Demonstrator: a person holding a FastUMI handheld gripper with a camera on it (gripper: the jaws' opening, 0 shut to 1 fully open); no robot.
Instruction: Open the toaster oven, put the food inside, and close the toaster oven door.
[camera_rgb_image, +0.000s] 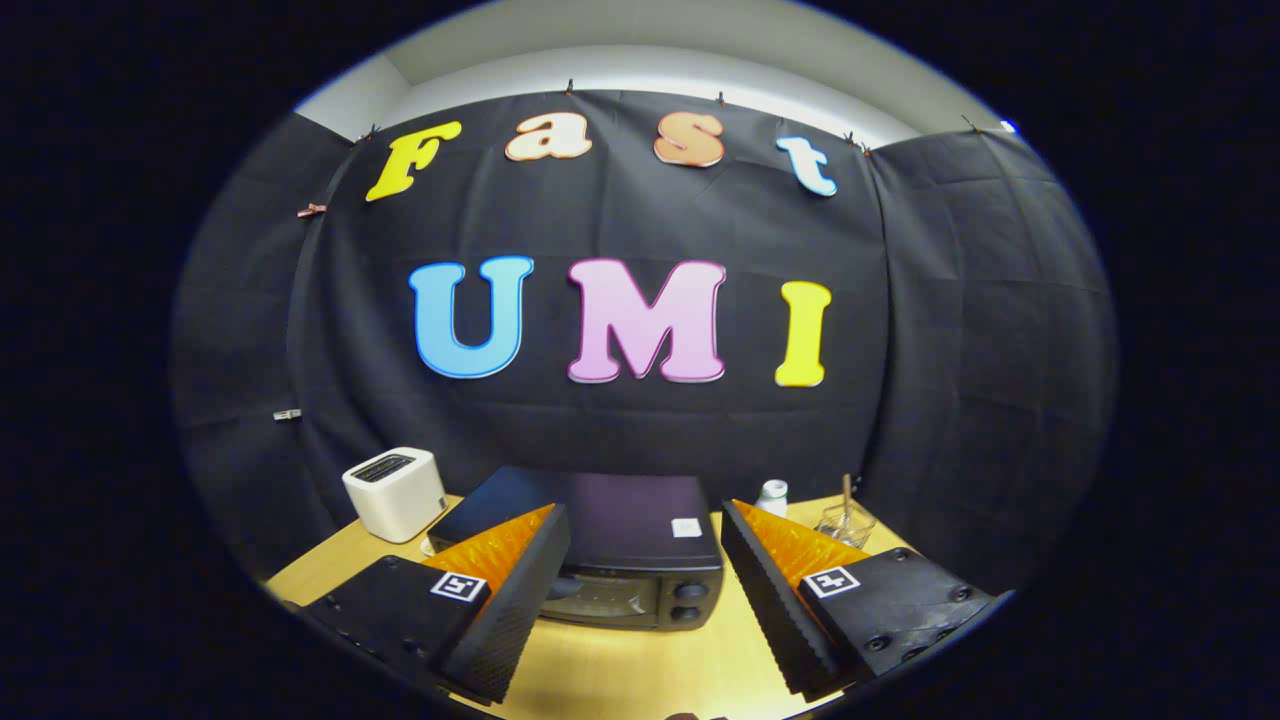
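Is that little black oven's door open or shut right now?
Shut. The toaster oven door stands upright, flush with the front beside its two knobs. The gripper hangs before it, jaws spread wide, holding nothing.

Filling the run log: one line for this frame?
phase: approach | tongs: open, empty | oven: ahead between fingers, door shut | toaster: beside oven

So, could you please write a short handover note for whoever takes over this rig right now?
Gripper: fingers open, holding nothing, raised above the wooden table.
Toaster oven: just ahead, seen between the fingers, door shut.
Beside it: a white toaster; on the other side a white bottle and a clear glass container.
Food: I cannot place it.
Done: nothing yet.
Left: open the door, load the food, close the door.
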